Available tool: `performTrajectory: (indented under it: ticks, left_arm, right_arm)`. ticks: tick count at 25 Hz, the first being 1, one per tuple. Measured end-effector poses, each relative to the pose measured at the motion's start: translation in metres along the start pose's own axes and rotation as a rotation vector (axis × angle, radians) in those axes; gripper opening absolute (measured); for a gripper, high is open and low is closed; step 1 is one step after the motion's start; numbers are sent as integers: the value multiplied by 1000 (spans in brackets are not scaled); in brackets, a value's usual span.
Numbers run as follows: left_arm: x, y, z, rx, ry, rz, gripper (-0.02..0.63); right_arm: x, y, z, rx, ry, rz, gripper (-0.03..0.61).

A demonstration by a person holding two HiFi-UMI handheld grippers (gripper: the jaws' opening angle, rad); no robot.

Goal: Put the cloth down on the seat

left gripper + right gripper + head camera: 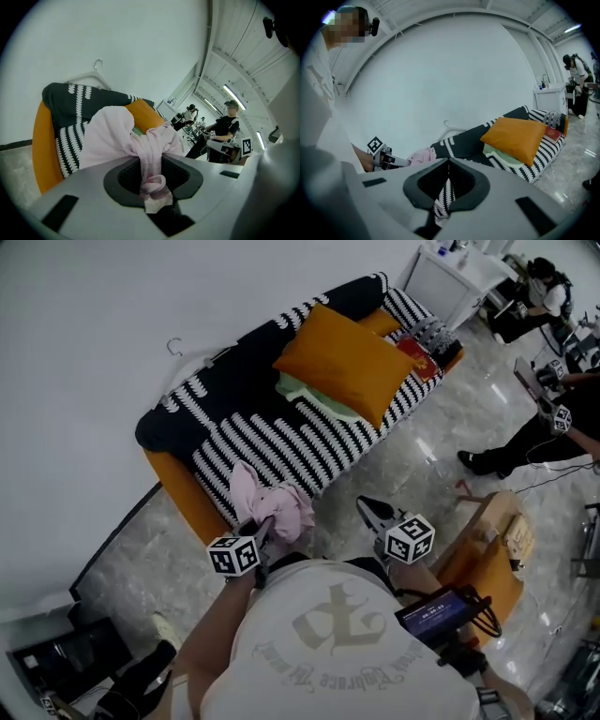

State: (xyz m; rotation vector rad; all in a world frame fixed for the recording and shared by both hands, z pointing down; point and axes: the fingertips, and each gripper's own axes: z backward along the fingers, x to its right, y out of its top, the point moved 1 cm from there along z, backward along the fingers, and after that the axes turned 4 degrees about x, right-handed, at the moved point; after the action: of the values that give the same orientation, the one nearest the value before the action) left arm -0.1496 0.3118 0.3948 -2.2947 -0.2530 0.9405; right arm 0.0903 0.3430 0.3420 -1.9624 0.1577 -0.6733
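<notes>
A pink cloth (274, 505) hangs bunched from my left gripper (265, 526), just off the near end of the sofa. In the left gripper view the cloth (117, 136) runs as a twisted strand down between the jaws, and the left gripper (152, 161) is shut on it. The sofa seat (281, 442) has a black and white striped cover. My right gripper (367, 507) is over the floor beside the sofa's front edge, to the right of the cloth. In its own view the right gripper (449, 164) has its tips together and holds nothing.
An orange pillow (347, 362) lies on a pale green cloth (305, 395) in the middle of the seat. A red book (417, 351) sits at the far end. A wire hanger (175, 346) rests on the sofa back. A wooden stool (487, 549) stands right, with people beyond.
</notes>
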Motion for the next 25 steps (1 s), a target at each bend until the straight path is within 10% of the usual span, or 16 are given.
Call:
performTrajectory:
  ticks: [25]
  left_arm:
    - [-66,13,36,196,235,235,106]
  right_arm:
    - [-1,33,-137,-157,292,95,17]
